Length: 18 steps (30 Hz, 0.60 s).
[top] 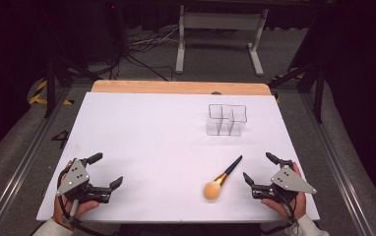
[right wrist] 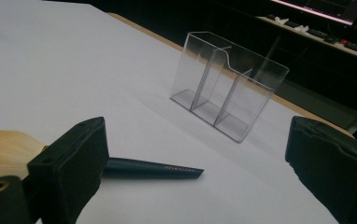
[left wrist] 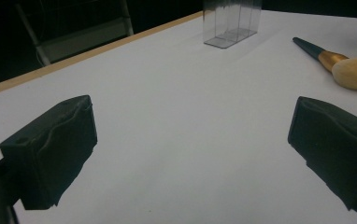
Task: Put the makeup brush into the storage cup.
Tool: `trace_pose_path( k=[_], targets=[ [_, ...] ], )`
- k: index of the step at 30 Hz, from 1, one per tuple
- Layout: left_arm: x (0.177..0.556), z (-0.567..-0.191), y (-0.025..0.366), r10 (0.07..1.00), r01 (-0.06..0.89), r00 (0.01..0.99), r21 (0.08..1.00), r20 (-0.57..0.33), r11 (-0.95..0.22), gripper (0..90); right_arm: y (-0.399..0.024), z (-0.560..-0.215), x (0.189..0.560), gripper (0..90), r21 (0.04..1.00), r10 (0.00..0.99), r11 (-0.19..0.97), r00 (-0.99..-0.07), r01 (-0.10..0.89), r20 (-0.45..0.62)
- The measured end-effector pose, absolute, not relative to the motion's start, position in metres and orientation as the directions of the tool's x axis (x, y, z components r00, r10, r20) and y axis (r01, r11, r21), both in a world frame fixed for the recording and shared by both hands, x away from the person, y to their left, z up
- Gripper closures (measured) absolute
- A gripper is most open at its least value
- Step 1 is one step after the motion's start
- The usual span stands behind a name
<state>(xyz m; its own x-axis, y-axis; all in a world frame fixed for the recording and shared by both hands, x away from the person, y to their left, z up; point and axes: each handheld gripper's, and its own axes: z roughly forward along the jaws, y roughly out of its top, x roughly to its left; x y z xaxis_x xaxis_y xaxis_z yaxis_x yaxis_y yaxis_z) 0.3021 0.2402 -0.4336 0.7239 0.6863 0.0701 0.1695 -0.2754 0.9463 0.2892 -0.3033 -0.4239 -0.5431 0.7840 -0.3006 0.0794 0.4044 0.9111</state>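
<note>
In the lower right of the high view the right gripper (top: pixel 257 169) rests on the white table (top: pixel 141 137) with its jaws spread wide and nothing between them, just right of a makeup brush with a dark tapered handle, gold ferrule and fluffy tan head (top: pixel 221 179) lying flat at lower centre. The left gripper (top: pixel 105 171), lower left, is likewise wide open and empty. This looks like the approach before pickup: the next move calls for closing on the handle, then carrying the brush to the clear plastic three-compartment organiser (top: pixel 226 119) standing upright at upper centre-right.
</note>
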Motion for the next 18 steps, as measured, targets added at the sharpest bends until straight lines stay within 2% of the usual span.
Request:
trace_pose_path(
  k=[18],
  targets=[
    [0.3069,-0.4408,0.2333,0.655,0.198,0.752,0.919,0.080,-0.339,2.6,-0.3059,-0.4195,0.2976,7.5,0.890,0.728,0.438,-0.631,0.126,-0.269]
  ],
)
